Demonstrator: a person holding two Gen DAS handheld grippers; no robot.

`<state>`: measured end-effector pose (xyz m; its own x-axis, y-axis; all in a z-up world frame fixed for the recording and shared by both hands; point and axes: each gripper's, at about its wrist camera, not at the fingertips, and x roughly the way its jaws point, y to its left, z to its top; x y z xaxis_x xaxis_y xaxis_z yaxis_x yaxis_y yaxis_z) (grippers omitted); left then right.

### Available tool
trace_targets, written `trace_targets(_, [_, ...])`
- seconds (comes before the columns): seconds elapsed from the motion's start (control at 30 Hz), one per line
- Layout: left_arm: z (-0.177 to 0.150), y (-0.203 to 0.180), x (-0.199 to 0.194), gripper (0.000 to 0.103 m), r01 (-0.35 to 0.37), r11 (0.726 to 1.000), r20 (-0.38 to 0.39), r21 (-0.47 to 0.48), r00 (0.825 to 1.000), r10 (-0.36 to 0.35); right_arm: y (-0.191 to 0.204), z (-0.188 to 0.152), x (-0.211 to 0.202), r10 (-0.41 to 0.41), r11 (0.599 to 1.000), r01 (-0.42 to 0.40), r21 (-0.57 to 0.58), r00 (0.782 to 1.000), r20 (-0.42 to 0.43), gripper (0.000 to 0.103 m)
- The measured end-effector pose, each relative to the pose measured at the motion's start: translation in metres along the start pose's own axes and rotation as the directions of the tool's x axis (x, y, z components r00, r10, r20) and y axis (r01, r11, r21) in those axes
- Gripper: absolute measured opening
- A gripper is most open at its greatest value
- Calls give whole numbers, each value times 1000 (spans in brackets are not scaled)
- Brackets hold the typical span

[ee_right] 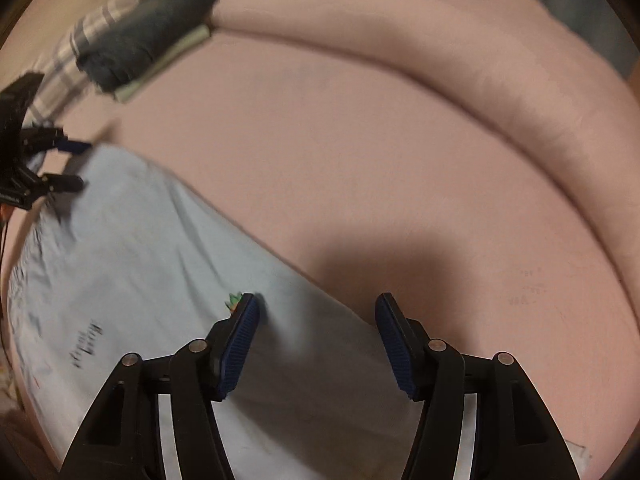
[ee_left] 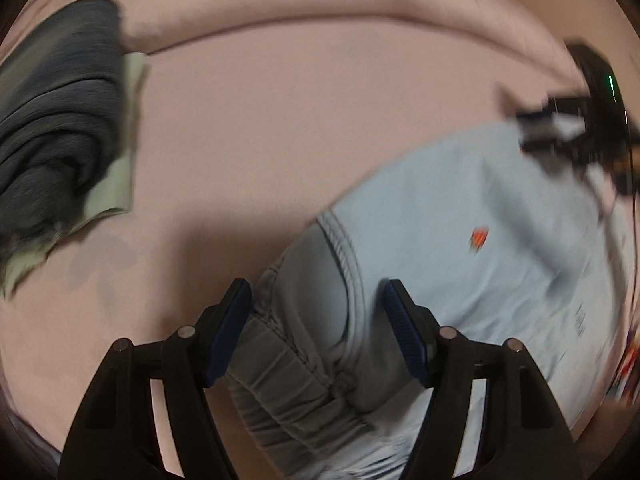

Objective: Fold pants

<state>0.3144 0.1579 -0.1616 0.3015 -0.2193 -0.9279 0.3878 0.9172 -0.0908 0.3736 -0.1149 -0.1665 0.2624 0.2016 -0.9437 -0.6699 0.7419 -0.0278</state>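
Light blue pants [ee_left: 460, 216] lie on a pink bed sheet [ee_left: 280, 128]. Their gathered elastic waistband [ee_left: 292, 364] sits between the spread fingers of my left gripper [ee_left: 316, 332], which is open and not clamped on it. In the right wrist view the pants [ee_right: 140, 248] spread to the left, with a small orange-green logo [ee_right: 233, 301] by the left finger. My right gripper [ee_right: 316, 340] is open over the pants' edge. Each gripper shows in the other's view, the right one [ee_left: 560, 128] far right and the left one [ee_right: 52, 164] far left.
A stack of folded clothes, dark grey on pale green [ee_left: 60, 120], lies at the left of the bed; it also shows in the right wrist view [ee_right: 148, 36]. A rolled pink blanket [ee_right: 480, 60] runs along the far side. A plaid pillow [ee_right: 68, 64] lies behind.
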Motion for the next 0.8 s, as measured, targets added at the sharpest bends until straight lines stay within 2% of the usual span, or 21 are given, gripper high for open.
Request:
trace_targets(0.07, [4,-1,4,64,5,1000,-18,31,1000,-4,4,0,4,-8,1000,8,-8,1000,-11,60])
trace_targets(0.1, [7,0,5,52,11,1000,-24,28,1000,-10,7,-1,4,-8,1000,8,-6,1000,-18,57])
trace_targets(0.13, [9,-1,5,47,17,999,-27,31,1000,-16,10,0,4,-4,1000,4,-11,1000,-27,44])
trace_targets(0.17, [11,-3,5,38,23,999,-20,35,1000,-23,15,1,4,-7,1000,6,-26,999,-33,26])
trace_targets(0.2, [16,-4,5,25,28,999,-8,43,1000,-28,20,1,3,-20,998,18,-56,999,-39,17])
trace_targets(0.23, [18,-6,4,24,26,999,1,43,1000,-26,27,1,0,-22,996,19,-85,999,-40,12])
trace_targets(0.33, [21,-5,0,14,-14,1000,58,14,998,13,40,4,-6,-93,986,89,-142,995,-22,10])
trace_targets(0.4, [23,4,7,16,-12,999,52,-52,999,15,34,11,-7,-123,989,124,-80,992,20,9])
trace_targets(0.43, [23,4,12,17,0,997,42,-72,999,3,30,12,-4,-109,993,109,-40,994,15,9])
trace_targets(0.5, [26,-8,11,21,-42,999,52,-22,998,43,33,10,12,-116,993,115,-27,993,-34,9])
trace_targets(0.57, [29,-13,7,29,-60,998,52,-9,997,61,42,9,13,-149,987,148,-60,989,-22,10])
trace_targets(0.6, [32,-13,5,40,-71,997,55,-13,996,71,44,7,8,-138,988,137,-65,990,-15,12])
trace_targets(0.63, [34,-15,4,54,-67,998,59,-16,996,68,43,8,4,-120,991,119,-62,993,-12,17])
trace_targets(0.67, [37,-16,4,59,-66,998,65,-21,996,67,42,8,0,-103,993,103,-55,995,-4,29])
trace_targets(0.7, [40,-17,5,63,-69,997,68,-23,995,71,40,9,-4,-92,995,92,-43,996,2,37])
trace_targets(0.73, [44,-19,9,63,-55,998,63,-24,996,57,38,9,-5,-93,995,94,-30,996,5,52])
trace_targets(0.77, [48,-16,13,63,-36,999,46,-26,998,37,36,9,-5,-100,995,100,-16,995,5,57])
trace_targets(0.8, [53,-4,22,63,-34,999,20,-27,999,35,35,9,-1,-91,996,91,0,996,-1,57])
